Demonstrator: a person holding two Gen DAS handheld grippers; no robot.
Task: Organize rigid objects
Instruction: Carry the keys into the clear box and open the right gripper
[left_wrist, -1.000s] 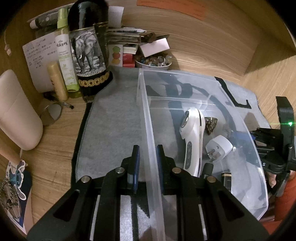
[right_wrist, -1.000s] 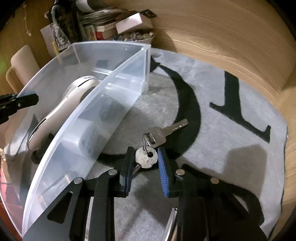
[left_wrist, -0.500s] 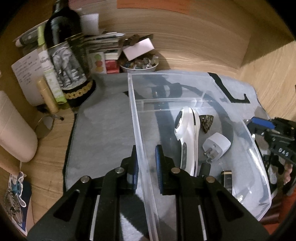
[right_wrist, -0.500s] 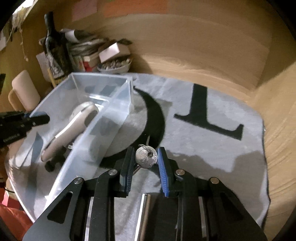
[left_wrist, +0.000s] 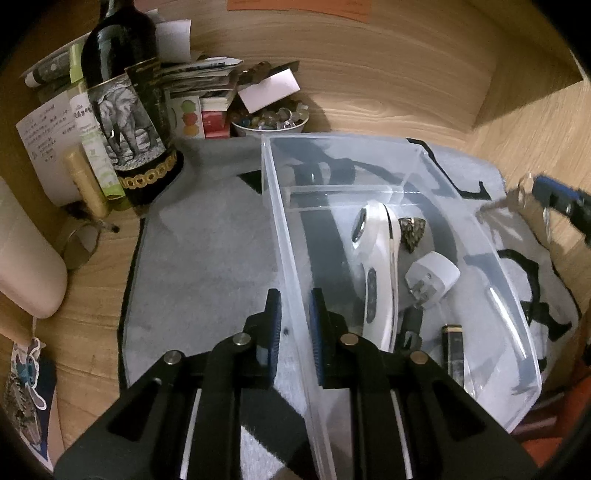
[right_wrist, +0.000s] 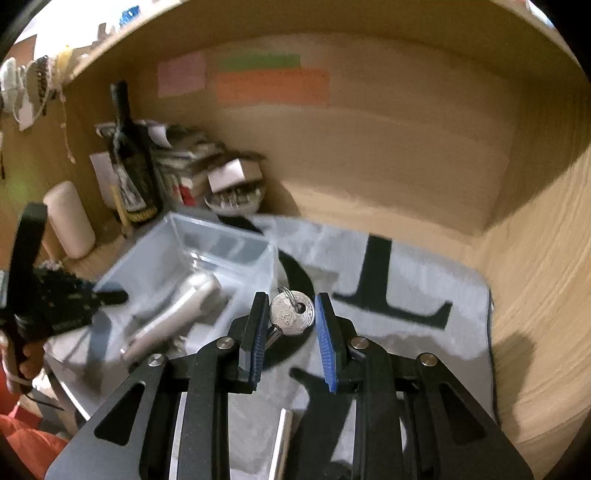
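- While the left gripper (left_wrist: 293, 325) straddles the near left wall of the clear plastic bin (left_wrist: 280, 236), its blue pads sit on either side of that wall; whether they actually press it I cannot tell.
- Inside the bin lie a white handheld device (left_wrist: 376, 266), a white plug adapter (left_wrist: 432, 280) at its 3 o'clock, a small dark patterned piece (left_wrist: 412, 232) toward 12 o'clock of the adapter, and a black-and-gold stick (left_wrist: 454, 347) near the front.
- Over at the right gripper (right_wrist: 290, 328), the bunch of keys (right_wrist: 291, 314) sits between the blue pads — the round key head shows with a gap on each side, so the grip itself is unclear.
- From the left wrist camera the keys hang in the air at 3 o'clock of the bin, beyond its right wall.
- Beneath everything lies a grey mat (left_wrist: 207, 266) with black letters — a wine bottle (left_wrist: 125, 110) and a bowl of beads (left_wrist: 267, 123) stand at the bin's 10 to 12 o'clock.
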